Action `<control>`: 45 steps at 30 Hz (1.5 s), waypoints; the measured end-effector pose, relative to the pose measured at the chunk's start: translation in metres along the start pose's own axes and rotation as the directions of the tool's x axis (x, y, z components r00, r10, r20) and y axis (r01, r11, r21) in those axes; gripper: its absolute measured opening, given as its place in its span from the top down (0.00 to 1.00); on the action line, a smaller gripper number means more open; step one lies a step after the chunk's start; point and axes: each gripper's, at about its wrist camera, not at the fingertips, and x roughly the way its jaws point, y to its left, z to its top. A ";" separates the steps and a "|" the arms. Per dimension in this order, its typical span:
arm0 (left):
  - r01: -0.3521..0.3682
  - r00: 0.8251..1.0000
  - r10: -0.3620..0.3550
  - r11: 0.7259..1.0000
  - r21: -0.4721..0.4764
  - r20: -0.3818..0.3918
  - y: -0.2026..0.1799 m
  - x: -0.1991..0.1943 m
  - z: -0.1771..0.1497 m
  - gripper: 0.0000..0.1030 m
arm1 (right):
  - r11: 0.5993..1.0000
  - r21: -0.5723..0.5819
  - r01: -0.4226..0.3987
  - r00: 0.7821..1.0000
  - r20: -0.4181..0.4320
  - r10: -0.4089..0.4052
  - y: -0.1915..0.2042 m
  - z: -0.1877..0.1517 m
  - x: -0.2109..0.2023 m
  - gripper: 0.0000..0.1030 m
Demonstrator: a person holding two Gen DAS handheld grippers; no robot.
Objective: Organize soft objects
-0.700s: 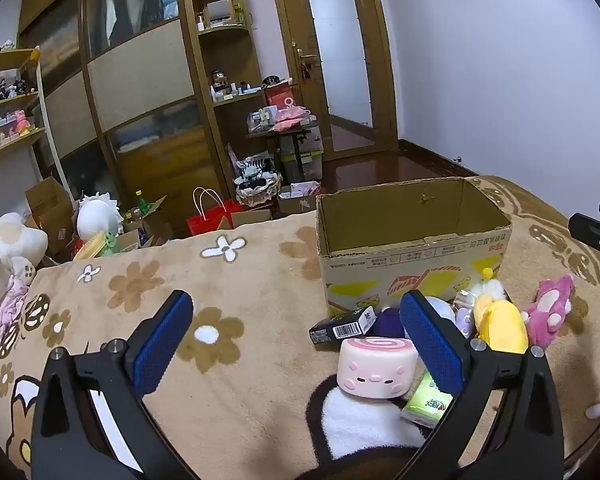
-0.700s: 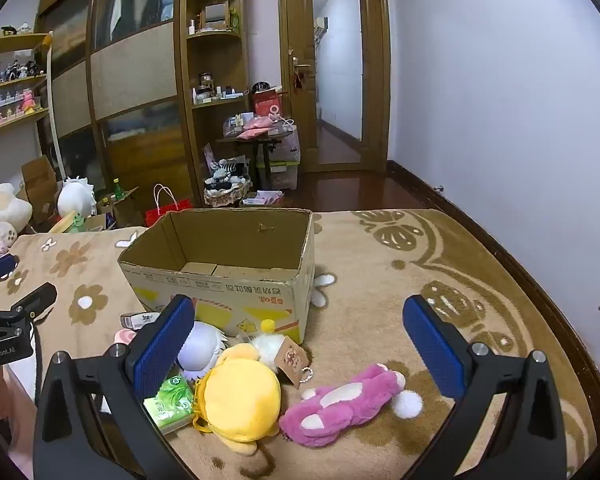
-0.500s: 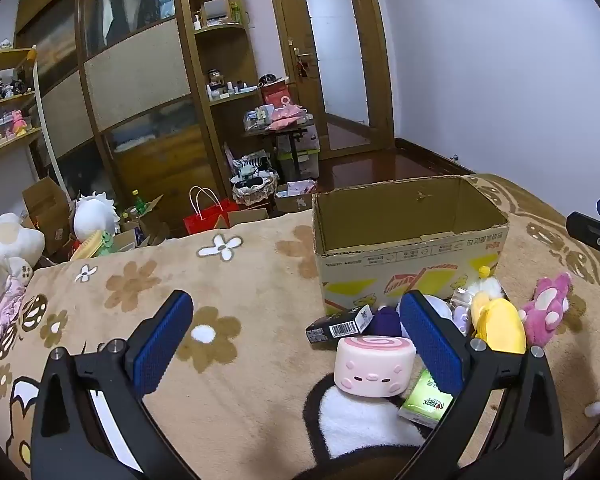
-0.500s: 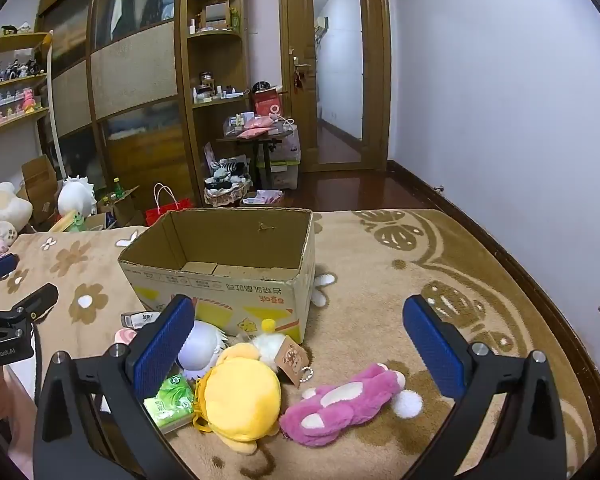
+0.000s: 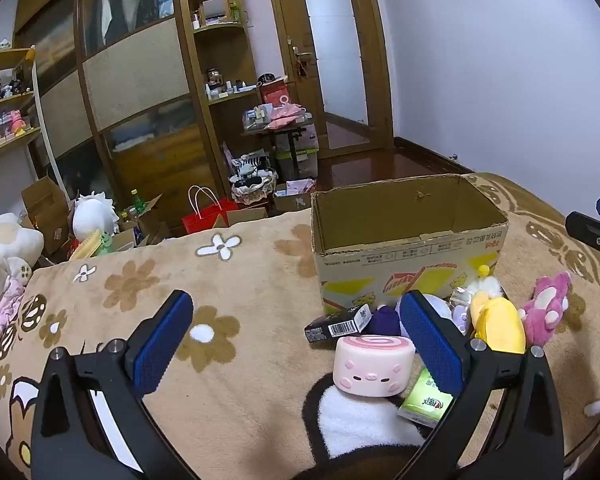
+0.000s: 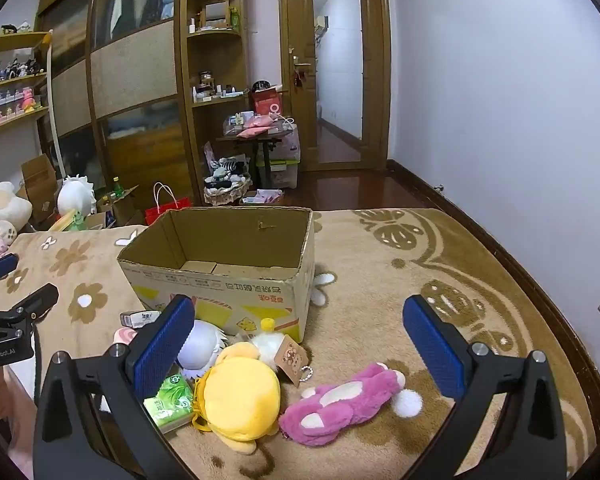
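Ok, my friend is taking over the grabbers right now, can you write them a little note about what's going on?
Left gripper: open, holding nothing, with the pink swiss-roll plush just inside its right finger.
Right gripper: open, holding nothing, above the yellow plush and pink plush.
Cardboard box: no toys visible inside.
In front of the box on the blanket: white-haired plush, green tissue pack, black barcode box.
Done: nothing boxed yet.
Left: probably move the soft toys into the box, one by one.

**Setting: home bedroom**

I see a lived-in bedroom: flower-print blanket [image 5: 236, 280] spread over a bed, wooden wardrobe [image 5: 132, 92] with cluttered shelves, figurine shelves [image 6: 16, 80], a wooden door [image 6: 336, 68], and plush toys [image 5: 4, 252] beside the bed.
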 end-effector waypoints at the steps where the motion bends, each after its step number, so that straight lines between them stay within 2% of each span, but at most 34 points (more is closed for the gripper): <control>1: 0.001 1.000 -0.001 1.000 0.000 0.000 0.000 0.000 0.000 0.01 | 1.000 0.001 -0.002 1.000 -0.001 0.002 0.000 0.000 0.000 0.00; 45: -0.002 1.000 0.002 1.000 -0.008 0.004 0.004 -0.002 0.000 0.01 | 1.000 -0.006 -0.003 1.000 -0.015 0.002 0.004 -0.009 0.003 0.00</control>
